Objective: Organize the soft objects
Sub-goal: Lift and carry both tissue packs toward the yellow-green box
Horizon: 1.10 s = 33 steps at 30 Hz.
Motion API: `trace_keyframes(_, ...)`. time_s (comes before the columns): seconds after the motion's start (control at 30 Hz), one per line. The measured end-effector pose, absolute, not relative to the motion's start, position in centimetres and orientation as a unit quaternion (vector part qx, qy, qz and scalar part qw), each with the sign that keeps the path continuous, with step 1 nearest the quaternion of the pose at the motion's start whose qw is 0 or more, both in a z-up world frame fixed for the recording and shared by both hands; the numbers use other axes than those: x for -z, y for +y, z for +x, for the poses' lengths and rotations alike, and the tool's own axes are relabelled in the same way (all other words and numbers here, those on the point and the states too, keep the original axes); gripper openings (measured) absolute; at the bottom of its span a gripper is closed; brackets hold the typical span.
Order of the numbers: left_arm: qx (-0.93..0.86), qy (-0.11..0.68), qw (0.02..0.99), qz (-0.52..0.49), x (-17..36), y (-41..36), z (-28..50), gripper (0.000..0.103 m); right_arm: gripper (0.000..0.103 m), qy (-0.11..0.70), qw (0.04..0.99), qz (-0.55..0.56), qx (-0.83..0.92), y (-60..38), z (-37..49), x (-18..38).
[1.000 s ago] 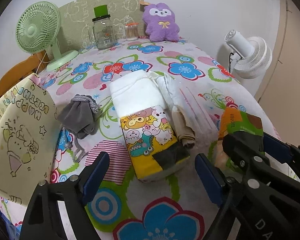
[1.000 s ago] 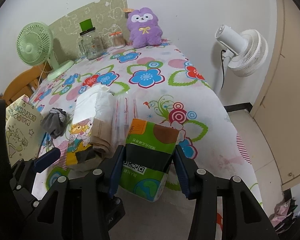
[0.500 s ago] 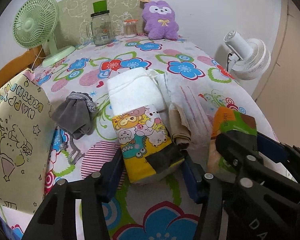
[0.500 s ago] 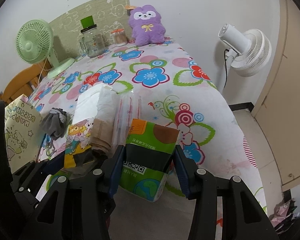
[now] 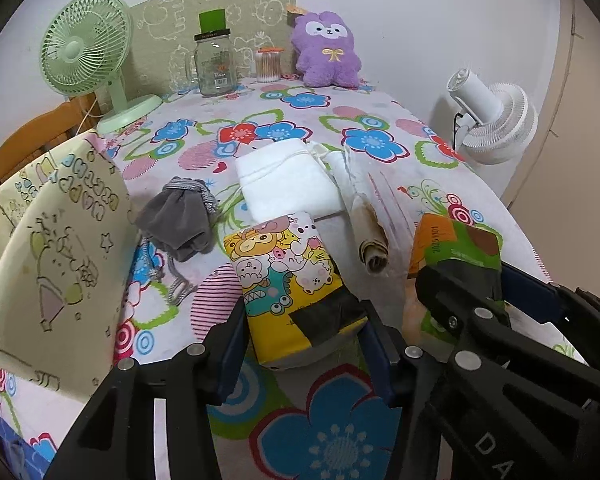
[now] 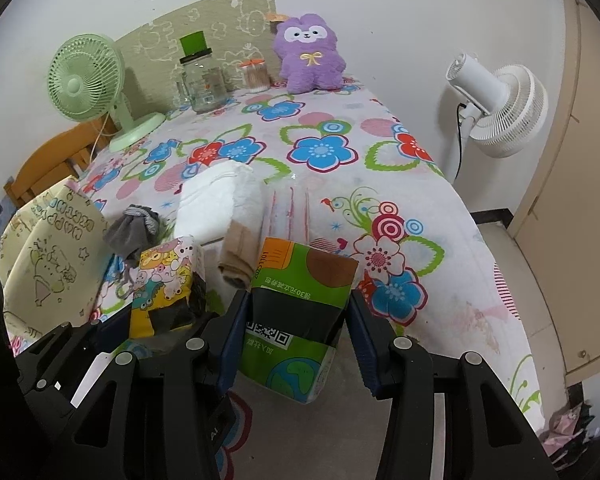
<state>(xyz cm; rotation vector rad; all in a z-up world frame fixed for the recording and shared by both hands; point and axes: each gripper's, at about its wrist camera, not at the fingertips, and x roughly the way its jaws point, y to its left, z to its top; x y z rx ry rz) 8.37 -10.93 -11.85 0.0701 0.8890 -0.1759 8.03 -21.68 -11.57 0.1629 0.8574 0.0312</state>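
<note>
Since a second ago the left gripper (image 5: 304, 340) has closed from wide open onto the yellow pack (image 5: 290, 284), which now sits clamped between its blue pads at the table's (image 5: 340, 432) near edge.

Left wrist view: one yellow cartoon pack, one white towel (image 5: 286, 178) behind it, one rolled beige cloth (image 5: 370, 236) to its right and one grey pouch (image 5: 178, 216) to its left with its cord trailing on the cloth. A cream gift bag (image 5: 48, 248) stands at the left edge. The right gripper crosses the lower right corner, hiding most of the green pack (image 5: 456, 240).

Right wrist view: the right gripper (image 6: 296, 340) grips that one green pack (image 6: 300, 288) upright between its pads; only here do its QR code and globe print show. The floor (image 6: 500, 236) beside the table and the white fan's (image 6: 500, 108) stand also appear only here.

Both views show two fans in all, the other a green fan (image 6: 86, 80), one glass jar (image 6: 202, 80), one swab tub (image 6: 256, 76) and one purple plush (image 6: 308, 56) along the far edge.
</note>
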Motion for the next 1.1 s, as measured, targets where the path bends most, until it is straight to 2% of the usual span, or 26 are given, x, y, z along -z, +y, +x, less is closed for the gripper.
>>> trace_keyframes(1.1, 0.095, 0.365, 0.926, 0.033, 3.2, -9.2, 4.1, 0.053, 0.051, 0.346, 0.935, 0.065, -0.026, -20.2, 4.3, 3.2)
